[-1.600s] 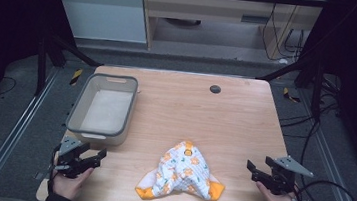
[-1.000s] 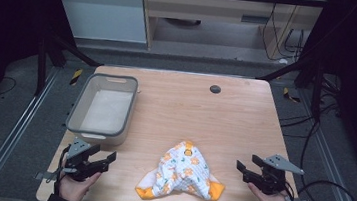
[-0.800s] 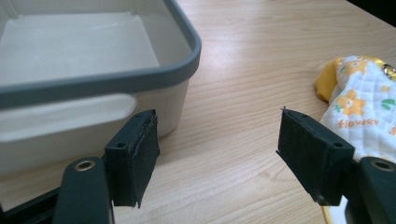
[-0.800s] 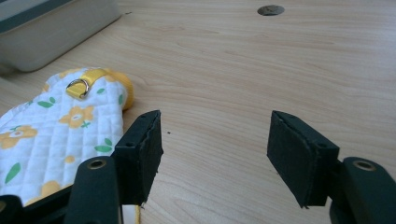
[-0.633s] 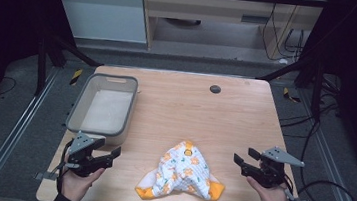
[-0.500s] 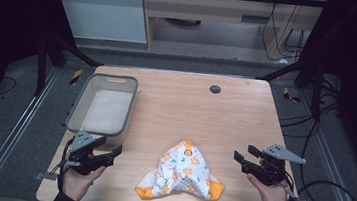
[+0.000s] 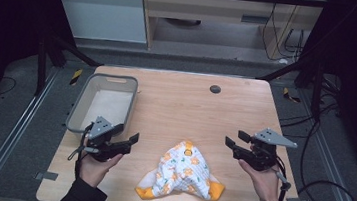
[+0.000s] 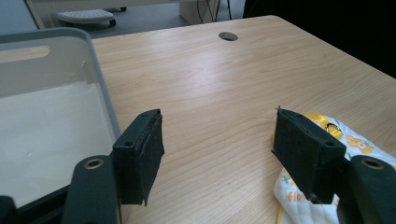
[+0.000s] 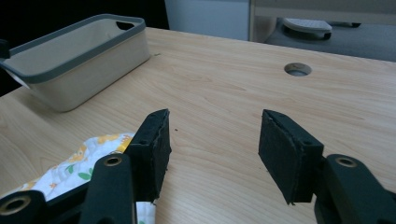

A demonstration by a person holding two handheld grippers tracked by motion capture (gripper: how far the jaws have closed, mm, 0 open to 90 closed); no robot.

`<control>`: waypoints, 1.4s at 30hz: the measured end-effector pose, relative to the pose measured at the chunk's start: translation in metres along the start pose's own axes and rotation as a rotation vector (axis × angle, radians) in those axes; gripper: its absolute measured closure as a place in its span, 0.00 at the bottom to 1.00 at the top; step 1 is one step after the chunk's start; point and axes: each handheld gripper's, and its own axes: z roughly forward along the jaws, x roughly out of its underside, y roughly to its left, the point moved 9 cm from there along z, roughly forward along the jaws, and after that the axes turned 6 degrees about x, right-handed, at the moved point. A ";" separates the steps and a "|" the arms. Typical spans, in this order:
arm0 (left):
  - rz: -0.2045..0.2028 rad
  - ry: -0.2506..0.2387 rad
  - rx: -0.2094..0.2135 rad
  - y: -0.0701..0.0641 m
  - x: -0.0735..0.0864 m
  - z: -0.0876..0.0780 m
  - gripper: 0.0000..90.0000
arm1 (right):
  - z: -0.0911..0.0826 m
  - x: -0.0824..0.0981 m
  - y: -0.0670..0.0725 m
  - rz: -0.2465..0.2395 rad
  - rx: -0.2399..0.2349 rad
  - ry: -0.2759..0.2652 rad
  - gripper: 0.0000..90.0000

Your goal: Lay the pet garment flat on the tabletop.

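Table [image 7: 176, 100]: light wood, with a small round hole [image 7: 215, 89] near the far edge.
Bin [image 7: 79, 110]: grey-rimmed and empty, at the far left; the left gripper hovers just beside its near corner.
Cloth [image 7: 184, 174]: white with orange flowers and orange trim, crumpled near the front edge, between the two grippers and touching neither.
Left gripper [image 7: 129, 142]: jaws apart, nothing between them; they have just been closing slightly.
Right gripper [image 7: 233, 139]: jaws apart and empty, also just narrowing.
Risk, cloth: it lies bunched, so a pinch may likely catch a single layer and let the rest drag or slip free.
Risk, bin: the left gripper sits close enough that a sideways swing could knock the rim.
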 end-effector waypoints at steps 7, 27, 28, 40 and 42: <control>0.028 0.029 0.016 -0.012 0.001 0.024 0.39 | 0.013 0.000 0.017 -0.016 -0.047 0.015 0.50; 0.088 0.168 0.077 -0.035 0.037 0.062 0.41 | 0.038 0.047 0.033 -0.054 -0.085 0.155 0.52; 0.088 0.177 0.081 -0.036 0.038 0.063 0.41 | 0.039 0.048 0.034 -0.061 -0.090 0.161 0.52; 0.111 0.252 0.123 -0.052 0.056 0.083 0.42 | 0.050 0.066 0.050 -0.078 -0.139 0.219 0.53; 0.113 0.268 0.131 -0.054 0.059 0.086 0.43 | 0.052 0.070 0.052 -0.078 -0.145 0.236 0.53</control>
